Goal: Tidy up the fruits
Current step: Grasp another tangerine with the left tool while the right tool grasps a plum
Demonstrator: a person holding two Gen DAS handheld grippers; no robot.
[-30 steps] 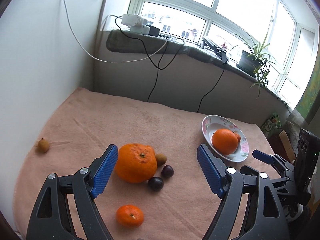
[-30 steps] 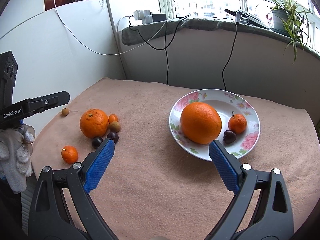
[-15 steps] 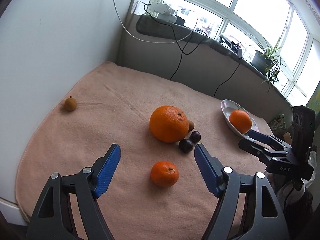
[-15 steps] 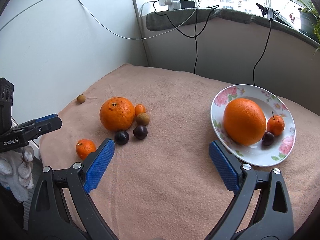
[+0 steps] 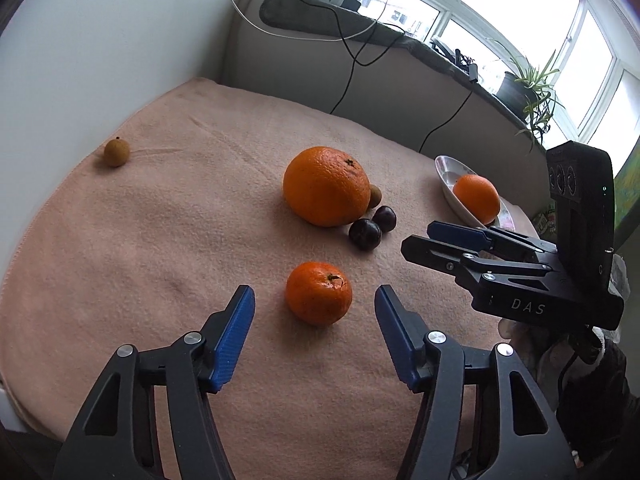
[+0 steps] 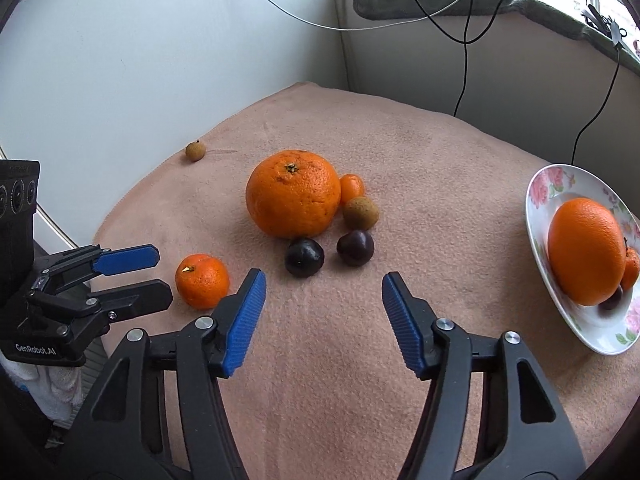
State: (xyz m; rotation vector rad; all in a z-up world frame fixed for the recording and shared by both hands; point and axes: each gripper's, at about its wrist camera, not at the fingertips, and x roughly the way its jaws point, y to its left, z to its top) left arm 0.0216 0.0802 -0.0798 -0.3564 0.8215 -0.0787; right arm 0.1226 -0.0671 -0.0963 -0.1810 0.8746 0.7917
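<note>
Pink-beige cloth [image 5: 140, 248] covered the tabletop, which sat in a corner between a white wall [image 5: 100, 40] and a low grey wall under a windowsill [image 5: 320, 20] with black cables [image 5: 348, 52] and a potted plant [image 5: 524, 88]. Compared with half a second before, we saw that our left gripper [image 5: 314, 318] had closed in on the small mandarin [image 5: 319, 293], which now sat larger and just ahead of the gap between its spread blue pads, not touching them. Our right gripper [image 6: 322, 304] had swung left, so the floral plate [image 6: 538, 240] had slid to the right edge of its view; its pads were also spread and held nothing. The mandarin was bright orange with a dimpled skin and a small green stem scar, lying alone near the front left of the cloth. Behind it lay the large orange [image 5: 326, 186], touching or just beside two dark plums [image 6: 304, 258] [image 6: 355, 247], a brown kiwi-like fruit [image 6: 360, 212] and a small orange fruit [image 6: 352, 187]. A brown longan-like fruit [image 5: 116, 152] lay well apart near the wall. On the plate rested another big orange [image 6: 586, 262], a small mandarin and a dark fruit.
</note>
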